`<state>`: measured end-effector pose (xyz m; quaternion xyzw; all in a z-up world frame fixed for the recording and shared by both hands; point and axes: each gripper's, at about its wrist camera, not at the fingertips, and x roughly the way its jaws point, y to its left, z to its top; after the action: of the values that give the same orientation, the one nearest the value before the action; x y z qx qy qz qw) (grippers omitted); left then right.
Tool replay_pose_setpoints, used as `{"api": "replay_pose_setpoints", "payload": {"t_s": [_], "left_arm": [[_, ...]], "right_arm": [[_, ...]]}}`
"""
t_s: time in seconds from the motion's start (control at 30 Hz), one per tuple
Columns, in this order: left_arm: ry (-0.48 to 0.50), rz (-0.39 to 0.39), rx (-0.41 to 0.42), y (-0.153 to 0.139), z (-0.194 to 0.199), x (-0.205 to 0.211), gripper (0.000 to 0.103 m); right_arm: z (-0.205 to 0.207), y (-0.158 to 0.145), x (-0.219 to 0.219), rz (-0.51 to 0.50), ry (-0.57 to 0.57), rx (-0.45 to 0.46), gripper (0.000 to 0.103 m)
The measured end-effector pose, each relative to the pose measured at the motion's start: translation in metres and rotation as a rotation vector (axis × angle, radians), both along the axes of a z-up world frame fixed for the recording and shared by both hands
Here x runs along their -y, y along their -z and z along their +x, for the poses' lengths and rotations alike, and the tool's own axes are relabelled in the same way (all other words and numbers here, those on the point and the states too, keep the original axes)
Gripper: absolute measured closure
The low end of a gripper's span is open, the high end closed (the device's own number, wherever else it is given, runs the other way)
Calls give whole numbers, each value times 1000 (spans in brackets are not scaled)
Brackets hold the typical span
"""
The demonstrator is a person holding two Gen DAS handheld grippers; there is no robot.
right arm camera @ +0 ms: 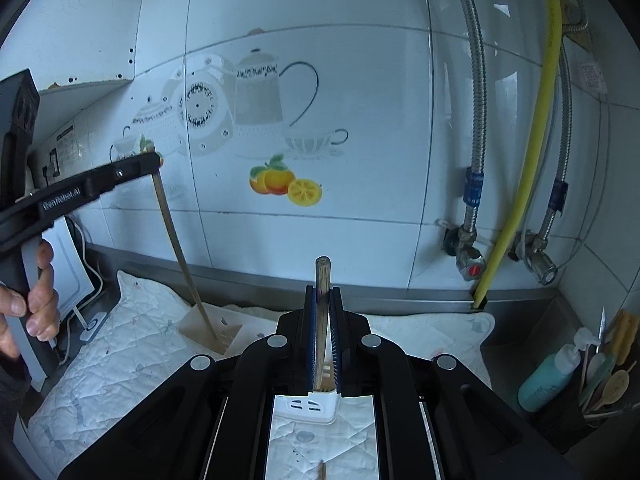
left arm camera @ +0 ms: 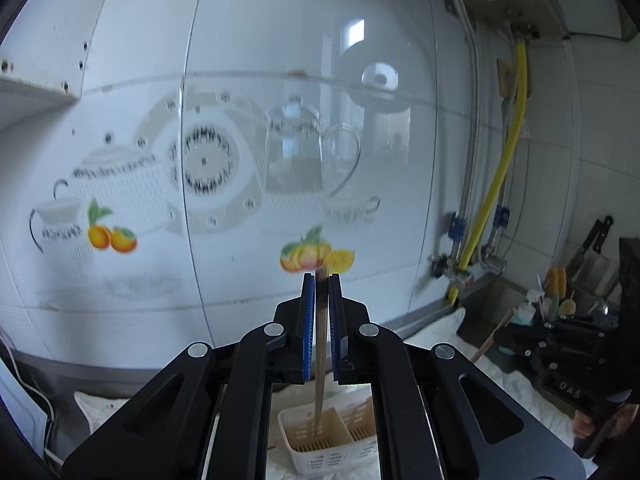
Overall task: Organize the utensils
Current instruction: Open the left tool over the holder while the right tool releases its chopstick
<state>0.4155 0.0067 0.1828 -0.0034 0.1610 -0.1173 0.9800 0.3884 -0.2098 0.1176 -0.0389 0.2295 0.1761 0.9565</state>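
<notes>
We held a gripper in each hand over a white quilted cloth spread along a tiled wall. Our left gripper was clamped on one brown chopstick, which hung almost upright with its lower end inside the left compartment of a white slotted holder. That compartment showed a brownish floor and, as far as we could tell, nothing else in it; what lay in the compartment beside it was hidden by the gripper frame. In the right wrist view the same chopstick slanted down from the left gripper into the holder. Our right gripper was closed on a second chopstick, whose round end stuck up just past the fingertips, with a white slotted container directly below it; we could not tell whether the stick reached into it. Another brown stick end lay on the cloth near the bottom edge. At the far right, a dark rack held wooden spoons and other utensils, with a teal pump bottle just beside it.
</notes>
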Motion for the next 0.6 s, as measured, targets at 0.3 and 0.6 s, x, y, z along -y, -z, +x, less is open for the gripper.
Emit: {"api": "replay_pose_setpoints", "payload": {"t_s": [0.3,0.6], "left_arm": [[15,36,-25,10,-17,3,82],[11,54,-28,18,-97,-1,50]], "right_arm": [[-18,-2,-1,-18,7,17,86],[-93,-3,10,14,-26,28,86]]}}
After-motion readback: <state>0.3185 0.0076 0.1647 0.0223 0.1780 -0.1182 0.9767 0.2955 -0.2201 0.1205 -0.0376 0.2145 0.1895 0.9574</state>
